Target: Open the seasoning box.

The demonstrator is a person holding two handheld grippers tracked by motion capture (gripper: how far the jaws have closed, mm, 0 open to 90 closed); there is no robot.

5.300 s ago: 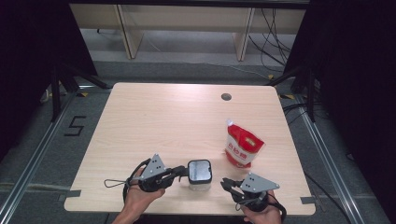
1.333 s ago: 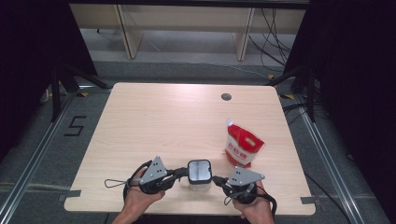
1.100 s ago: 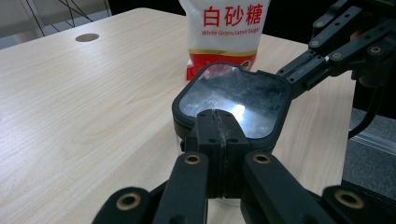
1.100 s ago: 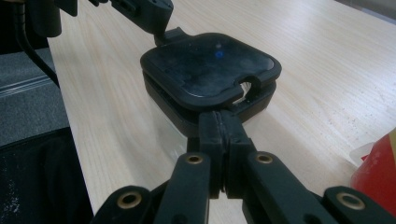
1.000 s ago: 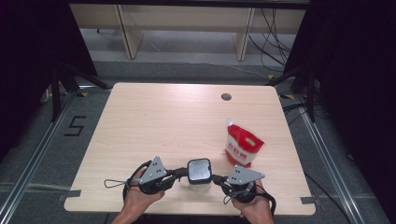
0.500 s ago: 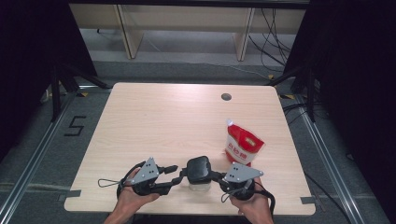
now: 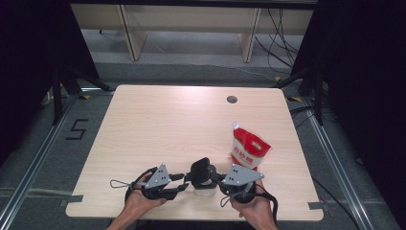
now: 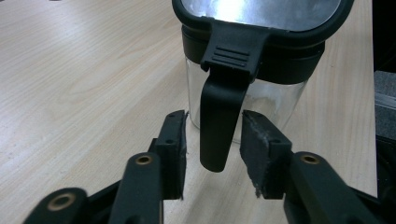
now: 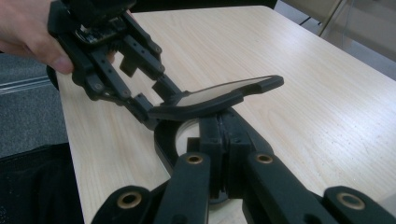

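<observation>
Glass makes up the body of the jar (image 7: 205, 184), which stands upright at the near edge of the counter (image 7: 158, 124) between the two tools, so I judge it stiff, breakable and smooth enough to slip, with some weight low down once the top swings clear. To its left, the left hand-held gripper (image 8: 212, 154) points at the jar with its jaws partly open; they have just been closing, and the black latch tab (image 8: 219, 121) hangs between the pads (image 8: 173, 140) without being pressed. That tab runs up and down, hinged at the lid's front edge and pointing at the counter, so it looks like the natural handle for this side: narrow, rigid plastic, easy to pinch. In the middle, the lid (image 9: 219, 95) is tilted up off the jar's black collar (image 9: 164, 135), its mirrored face slanting, its long axis lying across the jar. To the right, the right hand-held gripper (image 9: 226, 140) is fully closed on the collar at the jar's rim, steadying it; that thick plastic band seems a safer hold than bare glass. Farther right a red-and-white pouch (image 7: 249, 151) stands apart.
</observation>
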